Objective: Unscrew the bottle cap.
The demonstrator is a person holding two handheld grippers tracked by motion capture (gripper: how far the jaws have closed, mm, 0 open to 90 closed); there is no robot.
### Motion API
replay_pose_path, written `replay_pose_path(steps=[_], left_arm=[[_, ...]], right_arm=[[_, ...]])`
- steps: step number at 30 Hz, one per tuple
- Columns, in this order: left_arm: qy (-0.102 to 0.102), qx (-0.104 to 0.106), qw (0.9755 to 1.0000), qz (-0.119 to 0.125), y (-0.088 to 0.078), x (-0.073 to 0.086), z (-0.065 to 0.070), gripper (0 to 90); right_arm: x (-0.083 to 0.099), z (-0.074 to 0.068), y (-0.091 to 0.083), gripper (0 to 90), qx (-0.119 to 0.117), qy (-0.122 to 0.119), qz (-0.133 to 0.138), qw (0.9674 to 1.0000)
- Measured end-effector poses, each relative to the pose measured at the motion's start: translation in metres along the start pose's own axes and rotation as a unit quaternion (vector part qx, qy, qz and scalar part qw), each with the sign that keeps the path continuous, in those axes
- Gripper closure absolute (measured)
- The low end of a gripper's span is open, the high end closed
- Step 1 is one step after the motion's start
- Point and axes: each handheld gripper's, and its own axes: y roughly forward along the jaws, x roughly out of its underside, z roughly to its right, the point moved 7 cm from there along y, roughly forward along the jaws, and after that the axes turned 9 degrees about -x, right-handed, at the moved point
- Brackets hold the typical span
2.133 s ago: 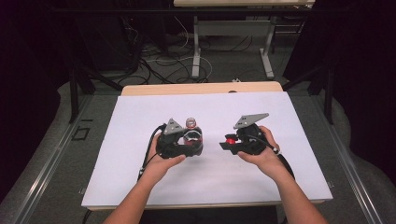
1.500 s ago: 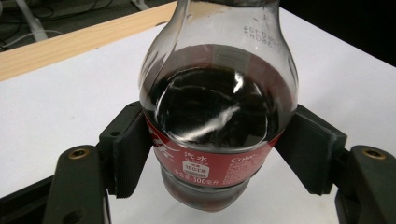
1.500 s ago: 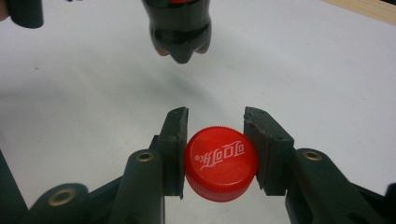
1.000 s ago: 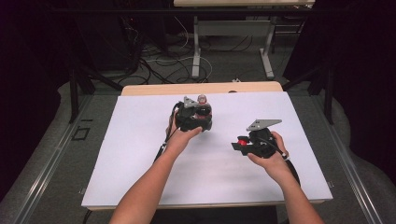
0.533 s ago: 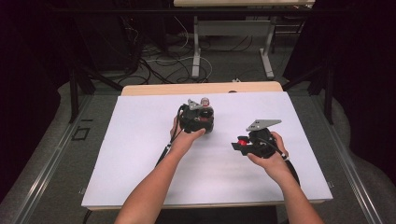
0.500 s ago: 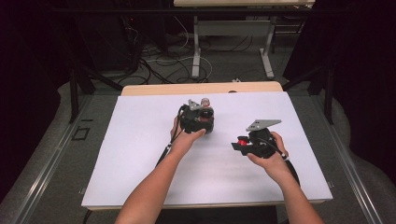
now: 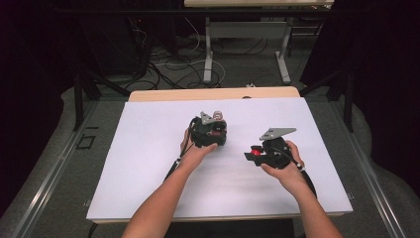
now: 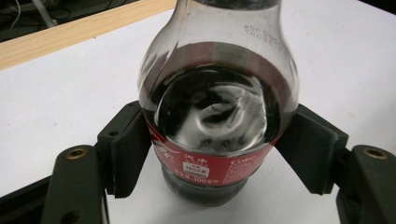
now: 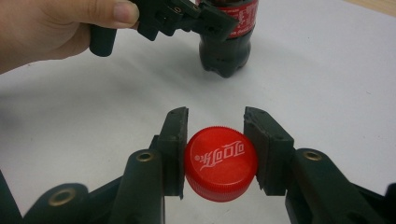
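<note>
A small cola bottle (image 8: 215, 116) with dark liquid and a red label stands upright on the white table top (image 7: 138, 163). My left gripper (image 8: 215, 154) is shut on it at label height, one pad (image 8: 128, 149) on each side. From above, the left gripper (image 7: 210, 133) is at the table's middle, toward the far side, with the bottle's top (image 7: 218, 118) above it. My right gripper (image 9: 217, 149) is shut on a red screw cap (image 9: 220, 163), logo up, just above the table. In the right gripper view the bottle (image 9: 226, 51) stands ahead of the cap. The right gripper (image 7: 253, 151) is right of the left one.
A wooden table edge (image 7: 213, 93) runs along the far side beyond the white sheet. Cables and desk legs (image 7: 208, 49) lie on the floor behind. A hand (image 9: 56, 28) grips the left gripper's handle.
The left gripper carried the bottle from the table's centre toward the far side and right. The right gripper shifted slightly right and nearer. In the last half second, both stayed nearly still.
</note>
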Motion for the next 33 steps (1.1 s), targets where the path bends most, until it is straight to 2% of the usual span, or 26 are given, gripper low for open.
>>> replay_pose_path(steps=[17,20,23,29,30,33], left_arm=[[-0.009,0.002,1.0000,-0.002,0.002,0.000,0.001,28.5],[-0.017,0.002,0.9998,-0.003,0.002,0.000,0.000,27.9],[-0.016,0.003,0.9998,-0.008,0.001,0.000,-0.001,25.6],[-0.038,0.008,0.9992,-0.012,-0.003,0.000,-0.004,15.7],[-0.033,0.006,0.9993,-0.017,-0.005,0.001,-0.006,14.9],[-0.045,0.013,0.9987,-0.021,-0.010,0.000,-0.008,4.8]], right_arm=[[0.000,-0.003,0.002,60.6,-0.005,0.003,-0.002,1.0000],[0.000,-0.002,0.003,60.6,-0.003,0.000,-0.001,1.0000],[0.001,-0.001,0.004,60.7,-0.002,-0.001,0.000,1.0000],[0.002,-0.001,0.005,60.6,-0.004,-0.002,-0.006,1.0000],[0.002,-0.001,0.005,60.6,-0.004,-0.002,-0.006,1.0000],[0.001,-0.002,0.006,60.7,-0.002,-0.001,-0.003,1.0000]])
